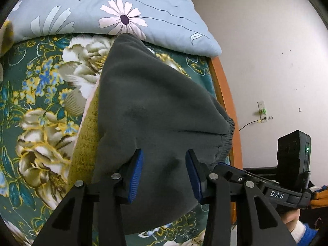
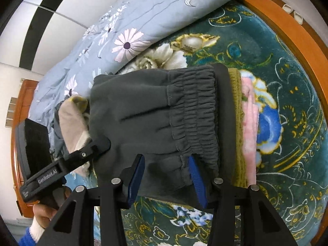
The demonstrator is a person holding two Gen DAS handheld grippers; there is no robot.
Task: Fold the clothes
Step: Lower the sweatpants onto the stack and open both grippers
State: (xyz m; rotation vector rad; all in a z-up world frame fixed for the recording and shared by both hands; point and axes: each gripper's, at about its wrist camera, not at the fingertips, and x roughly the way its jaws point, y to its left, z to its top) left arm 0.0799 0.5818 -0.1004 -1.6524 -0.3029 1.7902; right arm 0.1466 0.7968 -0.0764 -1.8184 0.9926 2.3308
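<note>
Dark grey sweatpants (image 1: pixel 155 102) with an elastic waistband (image 2: pixel 194 110) lie folded on the green floral blanket (image 1: pixel 41 102). They rest on a folded olive garment (image 2: pixel 237 123) and a pink garment (image 2: pixel 250 123). My left gripper (image 1: pixel 164 174) is open, and its blue pads straddle the near edge of the grey cloth. My right gripper (image 2: pixel 166 176) is open too, its pads on either side of the cloth just below the waistband. Both sit at the same near edge, the left one on the leg side. The right gripper's black body (image 1: pixel 225 172) shows at the waistband end.
A light blue daisy-print duvet (image 1: pixel 123 10) is bunched along the far side of the bed. The orange wooden bed frame (image 1: pixel 223 94) runs along the right, with a white wall and socket (image 1: pixel 262 112) beyond. A heap of beige clothing (image 2: pixel 69 119) lies left of the sweatpants.
</note>
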